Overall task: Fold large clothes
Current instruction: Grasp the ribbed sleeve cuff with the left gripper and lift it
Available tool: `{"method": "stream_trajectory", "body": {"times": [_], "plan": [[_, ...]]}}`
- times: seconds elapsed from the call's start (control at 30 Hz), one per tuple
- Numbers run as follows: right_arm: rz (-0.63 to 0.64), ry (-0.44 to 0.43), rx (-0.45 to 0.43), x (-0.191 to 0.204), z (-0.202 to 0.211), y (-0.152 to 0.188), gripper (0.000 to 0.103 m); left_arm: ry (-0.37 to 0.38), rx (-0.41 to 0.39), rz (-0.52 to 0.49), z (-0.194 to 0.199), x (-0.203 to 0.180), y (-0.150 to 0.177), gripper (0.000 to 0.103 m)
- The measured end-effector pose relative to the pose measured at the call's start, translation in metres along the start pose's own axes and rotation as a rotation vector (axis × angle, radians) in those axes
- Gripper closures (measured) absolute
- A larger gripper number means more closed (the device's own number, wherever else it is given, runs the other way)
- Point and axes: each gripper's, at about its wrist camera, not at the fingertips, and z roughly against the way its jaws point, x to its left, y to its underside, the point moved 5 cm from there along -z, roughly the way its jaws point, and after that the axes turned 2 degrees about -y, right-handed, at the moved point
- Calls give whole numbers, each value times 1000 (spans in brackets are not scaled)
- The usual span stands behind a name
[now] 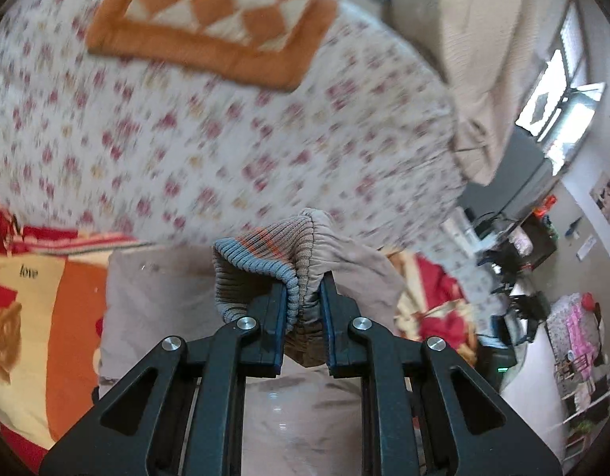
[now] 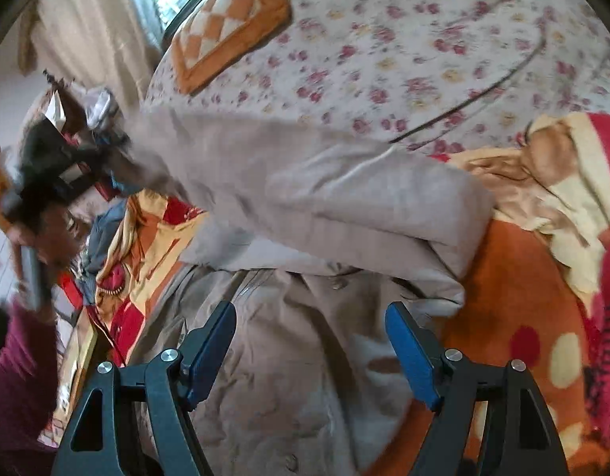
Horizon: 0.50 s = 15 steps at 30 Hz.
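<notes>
Cuff (image 1: 261,261) of the beige jacket (image 2: 305,357) sits pinched between the pads of the left gripper (image 1: 303,309) — jaws nearly closed on the ribbed knit, sleeve trailing away behind it. The right gripper (image 2: 310,341) hangs over the jacket's buttoned front with its jaws wide and nothing between them.

To do this step well, I'd carry the sleeve (image 2: 305,182) across the jacket's front and lay it flat over the buttons, keeping the pinch firm so the thick rib doesn't slide out. The free gripper could hold down the jacket body by the shoulder, so the whole garment isn't dragged along. Set the cuff down before letting go; a drop would bunch it.

The jacket lies on a bed, on an orange-and-red printed blanket (image 2: 503,297); beyond the jacket is a floral sheet (image 1: 225,139) with a checked orange mat (image 1: 213,12) on it. Past the bed stand cream curtains (image 1: 483,39) and a bright window (image 1: 562,91) — cluttered shelves (image 1: 515,246) lie below the window.
</notes>
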Motion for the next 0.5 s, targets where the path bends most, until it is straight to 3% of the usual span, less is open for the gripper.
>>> {"method": "stream_trajectory", "body": {"times": [0.03, 0.13, 0.2, 0.37, 0.5], "plan": [[-7, -15, -16, 2, 0, -5, 28, -1, -2, -3, 5, -3, -2, 89], [-86, -170, -76, 4, 5, -23, 28, -13, 19, 16, 13, -4, -6, 89], [-138, -220, -61, -1, -3, -33, 28, -15, 38, 46, 14, 4, -7, 89], [-273, -144, 21, -38, -63, -58, 28, -71, 84, 165, -3, 50, 4, 89], [-291, -47, 16, -60, -105, -87, 28, -165, 212, 312, -63, 117, 38, 89]]}}
